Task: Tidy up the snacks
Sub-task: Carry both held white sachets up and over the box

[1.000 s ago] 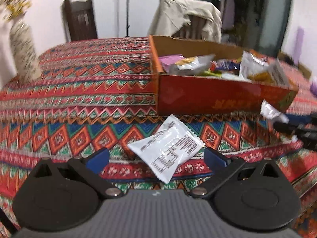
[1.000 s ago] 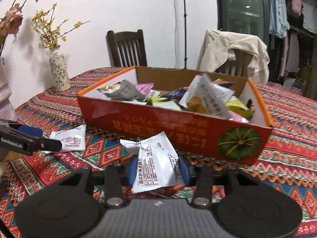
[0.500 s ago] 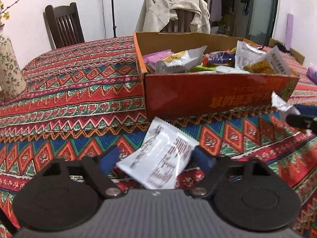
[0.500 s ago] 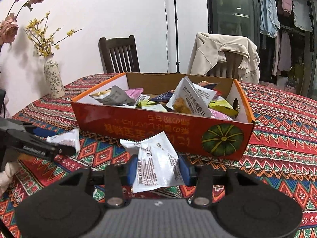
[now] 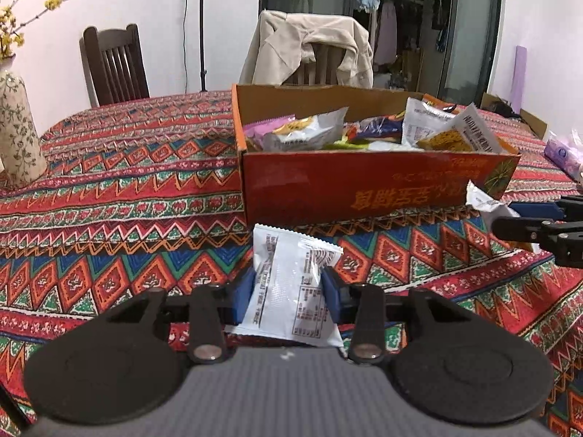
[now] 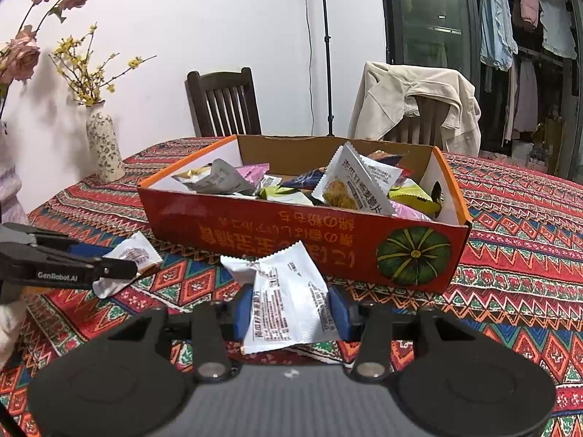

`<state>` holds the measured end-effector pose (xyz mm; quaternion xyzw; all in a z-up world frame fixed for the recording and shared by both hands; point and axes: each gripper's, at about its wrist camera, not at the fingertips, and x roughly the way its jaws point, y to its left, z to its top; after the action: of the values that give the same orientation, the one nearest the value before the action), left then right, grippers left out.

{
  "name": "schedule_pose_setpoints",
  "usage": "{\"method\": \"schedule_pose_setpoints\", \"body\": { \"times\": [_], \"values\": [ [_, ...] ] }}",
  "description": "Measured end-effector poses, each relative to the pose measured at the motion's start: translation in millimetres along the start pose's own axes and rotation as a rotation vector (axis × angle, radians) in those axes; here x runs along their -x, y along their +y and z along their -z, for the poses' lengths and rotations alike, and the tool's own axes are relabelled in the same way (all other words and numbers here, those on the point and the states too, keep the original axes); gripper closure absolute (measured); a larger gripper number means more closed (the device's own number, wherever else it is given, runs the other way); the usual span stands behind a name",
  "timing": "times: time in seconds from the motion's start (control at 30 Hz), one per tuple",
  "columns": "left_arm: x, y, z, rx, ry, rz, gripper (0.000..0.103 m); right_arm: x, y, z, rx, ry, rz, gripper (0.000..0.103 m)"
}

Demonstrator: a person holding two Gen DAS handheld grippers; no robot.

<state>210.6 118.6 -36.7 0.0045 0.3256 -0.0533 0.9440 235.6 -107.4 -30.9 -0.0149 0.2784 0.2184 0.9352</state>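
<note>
Hand-held grippers [image 5: 288, 293] [image 6: 291, 307] tilted down, each pinching packet [image 5: 291, 291] [image 6: 288, 298].

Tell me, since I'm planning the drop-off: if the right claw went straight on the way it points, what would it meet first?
Probably the red front wall of the snack box, not its open top. The right claw, gripping a white snack packet, aims slightly downward at that wall. Depth is uncertain; the tablecloth before it could come first.

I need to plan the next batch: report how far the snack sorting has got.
Done: the box already holds a pile of packets. In hand: the right gripper grips a white packet; the left gripper is closing on another packet. Left: drop both into the box; no other loose packets show.
</note>
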Motion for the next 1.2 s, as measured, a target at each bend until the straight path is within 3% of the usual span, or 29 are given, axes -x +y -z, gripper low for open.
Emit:
{"method": "schedule_pose_setpoints", "body": {
  "times": [0.43,1.2],
  "values": [
    [39.9,-17.7,-9.0,0.033,-0.146,0.018,0.061,20.5,4.9,-4.2,0.02,-0.059,0.001,0.059],
    [61.6,-42.6,-55.4,0.122,-0.296,0.074,0.061,38.6,8.0,-42.0,0.02,-0.206,0.033,0.059]
  ]
}}
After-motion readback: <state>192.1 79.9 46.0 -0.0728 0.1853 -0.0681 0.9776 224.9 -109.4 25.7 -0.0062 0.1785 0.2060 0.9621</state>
